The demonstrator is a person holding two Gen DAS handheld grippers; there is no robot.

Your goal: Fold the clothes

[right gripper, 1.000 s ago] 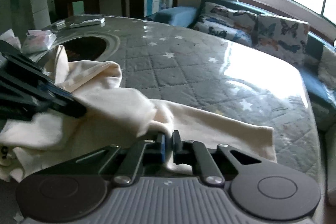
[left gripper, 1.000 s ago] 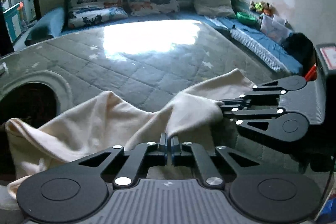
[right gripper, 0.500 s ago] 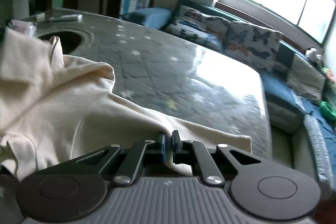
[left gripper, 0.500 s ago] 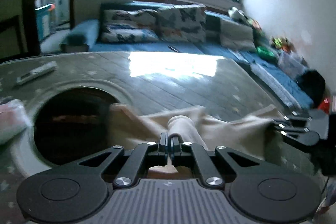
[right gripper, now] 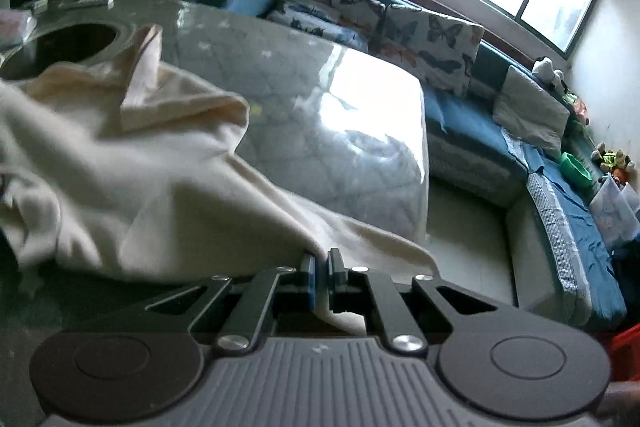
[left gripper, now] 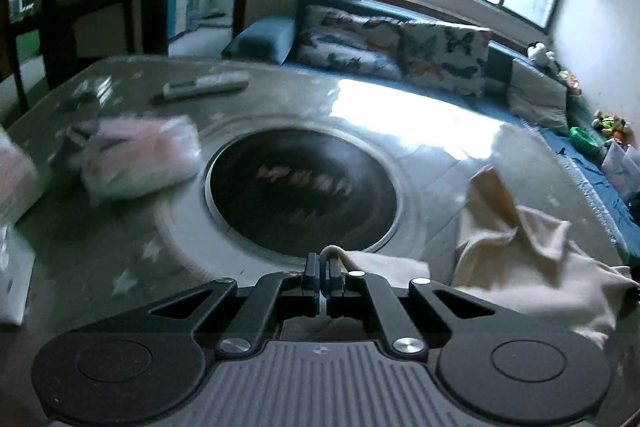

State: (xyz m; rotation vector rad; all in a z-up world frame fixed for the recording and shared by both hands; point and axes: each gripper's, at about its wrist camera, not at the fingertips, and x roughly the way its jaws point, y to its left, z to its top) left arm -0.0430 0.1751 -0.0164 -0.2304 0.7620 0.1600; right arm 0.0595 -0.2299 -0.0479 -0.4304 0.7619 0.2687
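Note:
A cream garment (right gripper: pixel 132 179) lies crumpled on the quilted grey table (right gripper: pixel 304 95). My right gripper (right gripper: pixel 320 263) is shut on its near edge, with cloth pinched between the pads and hanging below them. My left gripper (left gripper: pixel 323 269) is shut on another edge of the cream garment (left gripper: pixel 528 251), a small fold poking up past its tips. In the left wrist view the rest of the cloth bunches at the right, with one corner sticking up. Neither gripper shows in the other's view.
A round dark opening (left gripper: pixel 300 187) sits in the table (left gripper: pixel 436 147) just beyond my left gripper. Left of it lie a pink-and-white packet (left gripper: pixel 140 155) and a remote control (left gripper: pixel 204 87). A blue sofa (right gripper: pixel 472 123) with butterfly cushions (right gripper: pixel 428 43) runs behind the table.
My left gripper swung left with the cloth edge, from over the quilted top to the round opening. My right gripper drew its edge toward the table's near right corner, stretching the garment.

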